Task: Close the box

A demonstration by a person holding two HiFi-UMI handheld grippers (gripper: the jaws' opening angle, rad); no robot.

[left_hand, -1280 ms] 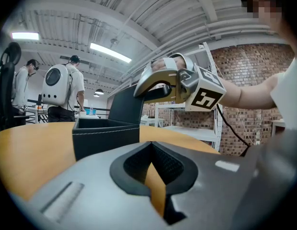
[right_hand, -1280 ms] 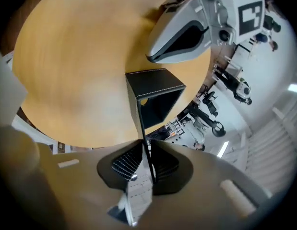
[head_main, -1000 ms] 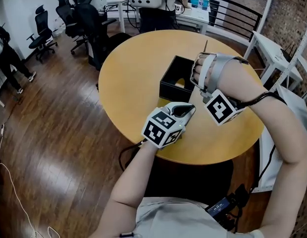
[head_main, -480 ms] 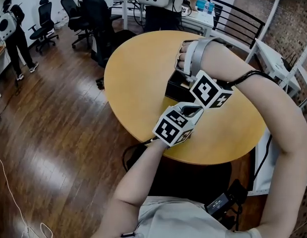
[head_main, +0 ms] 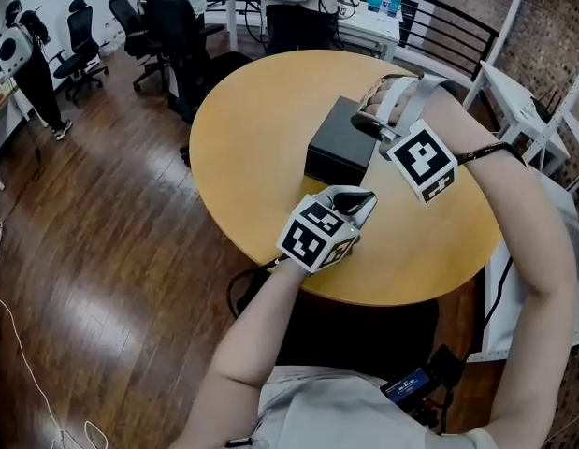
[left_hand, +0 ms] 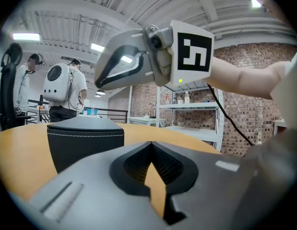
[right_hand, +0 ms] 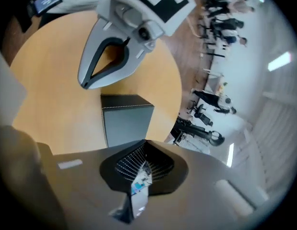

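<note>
Right tool (head_main: pixel 364 122) hangs over the lid (head_main: pixel 341 134) of the black box (head_main: pixel 328 166), jaws just closed on nothing; left tool (head_main: pixel 356 199), shut too, waits near. It sits shut on the round tabletop (head_main: pixel 252 157) and looks stiff and light: press the flat lid

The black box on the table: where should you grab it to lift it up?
Probably from straight above, pinching the black box across two opposite side walls. Its lid is shut and flat, its walls stand straight and parallel, and bare table shows beside them, leaving room for jaws.
</note>
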